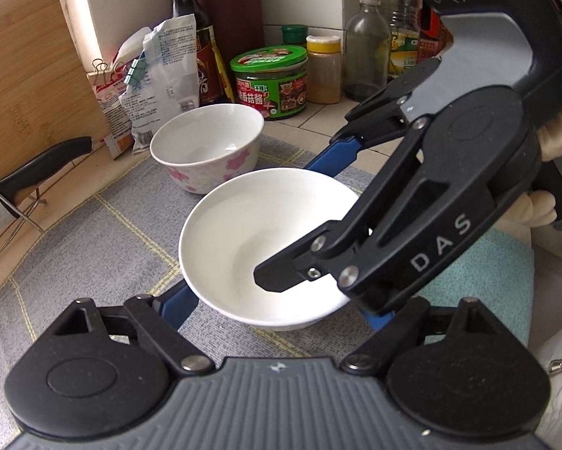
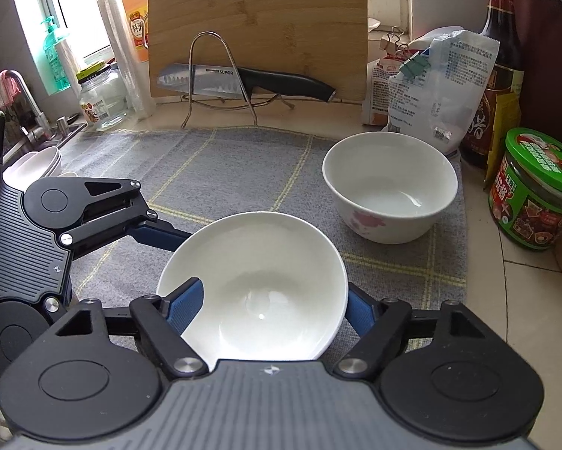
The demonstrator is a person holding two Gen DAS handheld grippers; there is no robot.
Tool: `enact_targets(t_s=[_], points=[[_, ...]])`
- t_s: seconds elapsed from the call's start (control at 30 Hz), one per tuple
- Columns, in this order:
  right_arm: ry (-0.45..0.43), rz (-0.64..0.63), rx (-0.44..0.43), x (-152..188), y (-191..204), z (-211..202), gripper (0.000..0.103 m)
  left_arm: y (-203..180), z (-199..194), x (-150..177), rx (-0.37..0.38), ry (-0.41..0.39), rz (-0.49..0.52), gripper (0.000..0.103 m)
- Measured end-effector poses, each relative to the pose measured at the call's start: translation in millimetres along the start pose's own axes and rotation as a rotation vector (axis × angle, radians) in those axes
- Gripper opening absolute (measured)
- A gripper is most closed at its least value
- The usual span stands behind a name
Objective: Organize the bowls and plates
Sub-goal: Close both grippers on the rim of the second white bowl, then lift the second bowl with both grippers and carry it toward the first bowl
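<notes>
A plain white bowl (image 1: pixel 258 240) sits on the grey checked mat (image 1: pixel 104 232); it also shows in the right wrist view (image 2: pixel 258 285). A taller white bowl with pink flowers (image 1: pixel 206 146) stands just behind it, and appears in the right wrist view (image 2: pixel 389 183) at the right. My left gripper (image 1: pixel 277 300) is open, its blue fingers on either side of the plain bowl. My right gripper (image 2: pixel 269 300) is also open around the same bowl, one finger inside the rim at the left, the other outside at the right. In the left wrist view the right gripper (image 1: pixel 318 210) reaches in from the right.
A bamboo cutting board (image 2: pixel 258 26) and a knife (image 2: pixel 243 82) on a wire rack stand at the back. Bags, a sauce bottle (image 1: pixel 202 33) and a green jar (image 1: pixel 269 82) crowd the wall side. A sink (image 2: pixel 37 146) with stacked white dishes (image 2: pixel 37 161) lies left. A teal cloth (image 1: pixel 483 277) lies by the mat.
</notes>
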State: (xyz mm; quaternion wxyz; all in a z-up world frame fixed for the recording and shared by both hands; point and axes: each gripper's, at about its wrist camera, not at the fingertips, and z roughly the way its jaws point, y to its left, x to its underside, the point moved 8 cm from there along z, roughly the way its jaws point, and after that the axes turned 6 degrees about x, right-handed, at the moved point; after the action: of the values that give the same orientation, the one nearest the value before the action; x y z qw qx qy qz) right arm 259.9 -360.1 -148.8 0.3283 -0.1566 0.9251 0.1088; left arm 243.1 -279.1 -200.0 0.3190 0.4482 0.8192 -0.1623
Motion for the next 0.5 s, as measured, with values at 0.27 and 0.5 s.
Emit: enact_targets(t_s=[0.27,0.5], points=[[-0.002,0.028,-0.045,-3.3,-8.5,0.8,0.082,2.2,-0.6,3.0,0.044,-0.023,0.057,0.089],[0.016,0.024,-0.053,-3.5,-7.4,1.2,0.080,3.6,-3.9,7.3,0.056,-0.037,0.077,0.089]])
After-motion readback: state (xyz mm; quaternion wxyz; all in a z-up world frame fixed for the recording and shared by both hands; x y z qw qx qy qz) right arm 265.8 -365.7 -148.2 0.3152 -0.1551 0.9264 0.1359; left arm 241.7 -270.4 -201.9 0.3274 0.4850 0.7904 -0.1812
